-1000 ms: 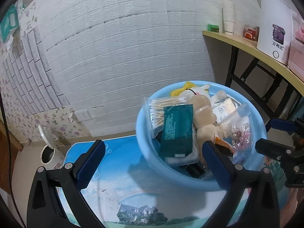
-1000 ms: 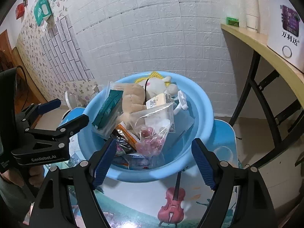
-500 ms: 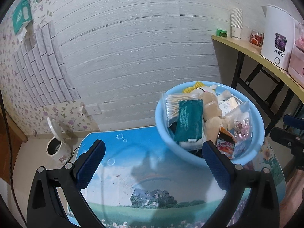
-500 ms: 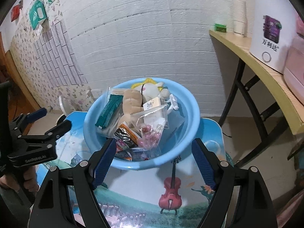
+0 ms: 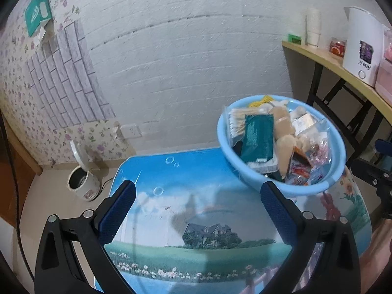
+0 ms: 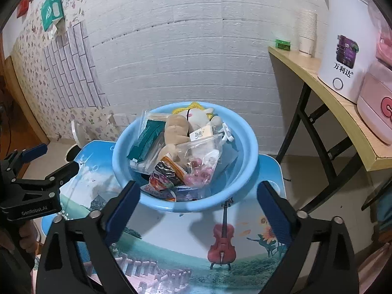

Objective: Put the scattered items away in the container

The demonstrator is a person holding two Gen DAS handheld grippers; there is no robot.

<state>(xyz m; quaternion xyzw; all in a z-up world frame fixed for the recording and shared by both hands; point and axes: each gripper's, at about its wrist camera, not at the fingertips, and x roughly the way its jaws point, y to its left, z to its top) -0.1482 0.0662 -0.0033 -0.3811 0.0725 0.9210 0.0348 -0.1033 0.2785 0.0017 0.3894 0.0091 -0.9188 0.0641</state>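
A light blue basin [image 6: 245, 147] stands on the picture-printed table, in the left wrist view at the right [image 5: 325, 183]. It holds several items: a green packet [image 5: 257, 137], cotton swabs [image 5: 236, 120], a tan plush toy [image 6: 175, 129], a clear bag with pink beads [image 6: 201, 164] and snack wrappers [image 6: 166, 176]. My left gripper [image 5: 198, 203] is open and empty, held back left of the basin. My right gripper [image 6: 198, 201] is open and empty, just in front of the basin.
The small table [image 5: 171, 183] carries a blue landscape and violin print. A white bin with open lid [image 5: 83, 183] stands on the floor at left. A wooden shelf [image 6: 318, 78] at right holds a white kettle [image 6: 345, 41], paper cups and a pink box.
Both grippers have drawn back from the basin, which now looks smaller and farther. The left gripper has also shifted left. Both jaws stay open.
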